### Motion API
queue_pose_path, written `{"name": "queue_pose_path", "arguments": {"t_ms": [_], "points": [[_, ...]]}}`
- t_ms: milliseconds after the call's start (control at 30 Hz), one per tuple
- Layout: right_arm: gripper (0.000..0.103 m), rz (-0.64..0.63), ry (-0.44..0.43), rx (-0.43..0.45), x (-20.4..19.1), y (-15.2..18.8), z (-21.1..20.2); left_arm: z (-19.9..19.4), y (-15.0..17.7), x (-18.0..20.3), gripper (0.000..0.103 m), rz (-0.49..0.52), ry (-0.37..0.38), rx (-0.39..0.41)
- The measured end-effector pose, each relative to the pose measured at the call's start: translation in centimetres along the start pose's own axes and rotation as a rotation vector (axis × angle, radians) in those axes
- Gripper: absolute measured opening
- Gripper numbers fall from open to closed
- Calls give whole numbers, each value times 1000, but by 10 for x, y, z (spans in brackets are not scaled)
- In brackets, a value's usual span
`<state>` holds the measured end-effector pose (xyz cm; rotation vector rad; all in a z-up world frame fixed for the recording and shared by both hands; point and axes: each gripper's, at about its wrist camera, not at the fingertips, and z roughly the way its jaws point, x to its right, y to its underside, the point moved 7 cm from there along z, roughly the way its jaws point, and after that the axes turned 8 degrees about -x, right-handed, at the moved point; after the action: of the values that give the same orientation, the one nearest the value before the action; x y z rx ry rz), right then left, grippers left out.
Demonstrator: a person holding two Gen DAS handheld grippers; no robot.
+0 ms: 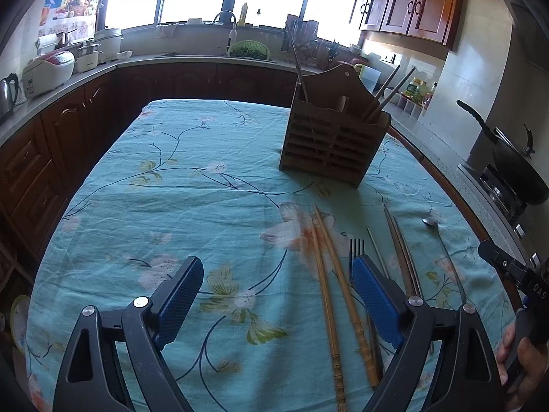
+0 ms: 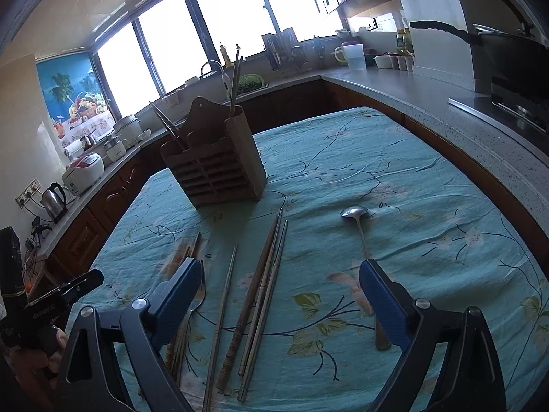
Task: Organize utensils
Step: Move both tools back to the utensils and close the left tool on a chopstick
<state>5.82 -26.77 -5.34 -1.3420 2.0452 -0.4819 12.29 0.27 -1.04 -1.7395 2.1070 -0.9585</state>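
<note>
Right wrist view: right gripper (image 2: 281, 295), left gripper (image 1: 278, 295) hovering spread, empty, before wooden holder (image 2: 214, 171); bunched chopsticks (image 2: 260, 292) risking multi-pick.

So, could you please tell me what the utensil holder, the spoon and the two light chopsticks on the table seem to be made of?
The utensil holder looks like matte brown wood, given its slatted front and dull surface. The spoon seems to be polished metal, since its bowl shines with a silvery highlight. The two light chopsticks look like bamboo or pale wood: tan, dull, with ridged ends.
</note>
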Motion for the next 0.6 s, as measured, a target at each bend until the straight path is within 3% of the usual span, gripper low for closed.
{"name": "queue_pose_path", "arguments": {"t_ms": [167,367,600], "points": [[86,-14,11,-19,-1,-4,10,16,-4,4,88,12,-10,-39],[69,-20,7,-58,-3,-11,28,36,-14,15,85,45,-16,-72],[46,-19,7,-136,-5,-18,62,69,-24,32,56,89,21,-131]]}}
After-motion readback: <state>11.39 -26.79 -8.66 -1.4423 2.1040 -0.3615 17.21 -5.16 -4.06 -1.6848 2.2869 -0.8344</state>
